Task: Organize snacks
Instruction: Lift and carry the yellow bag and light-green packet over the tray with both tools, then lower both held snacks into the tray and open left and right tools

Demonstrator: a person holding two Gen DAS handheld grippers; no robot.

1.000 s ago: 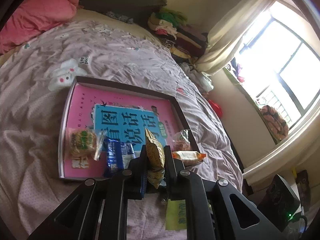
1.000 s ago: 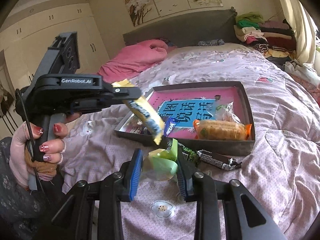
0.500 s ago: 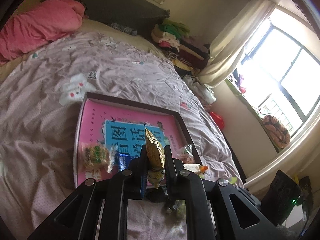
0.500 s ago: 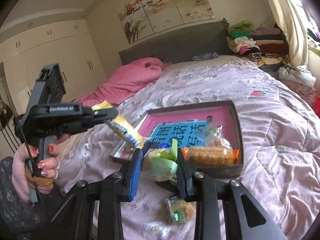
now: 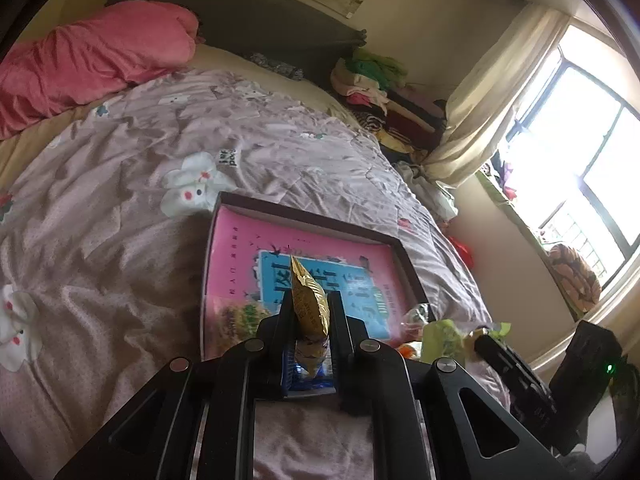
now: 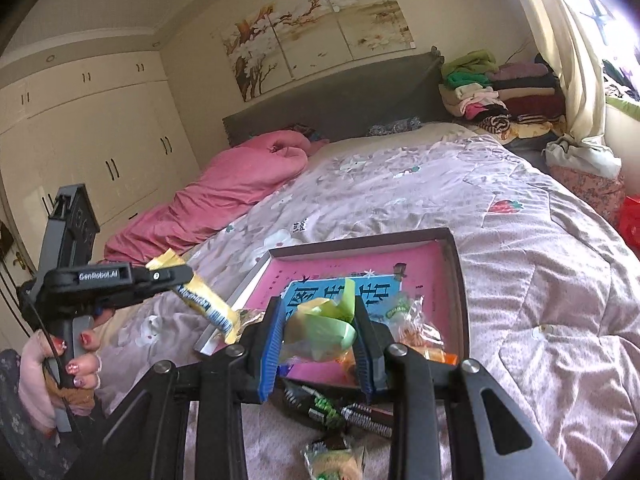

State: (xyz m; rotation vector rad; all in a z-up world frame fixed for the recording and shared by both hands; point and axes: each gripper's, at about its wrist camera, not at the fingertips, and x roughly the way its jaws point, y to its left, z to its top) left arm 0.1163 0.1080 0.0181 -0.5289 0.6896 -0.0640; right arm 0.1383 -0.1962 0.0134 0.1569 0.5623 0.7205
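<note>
Home bedroom: bed (image 6: pixel 520 248) with floral quilt, pink duvet (image 6: pixel 224 200) by grey headboard (image 6: pixel 340 100), built-in wardrobes (image 6: pixel 100 128), folded clothes pile (image 6: pixel 496 92), wall painting (image 6: pixel 320 28), curtained window (image 5: pixel 580 140).

Left gripper (image 5: pixel 310 308) clamped on a gold snack packet (image 5: pixel 308 300)

The packet stands upright over the near edge of a pink-lined tray (image 5: pixel 240 248) lying on the bed (image 5: pixel 120 220).

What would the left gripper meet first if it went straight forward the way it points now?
Probably the pink bottom of the tray. The left gripper, shut on a yellow snack packet, points down over the tray's near part, so the packet's tip would likely touch first. Depth is unclear.
</note>
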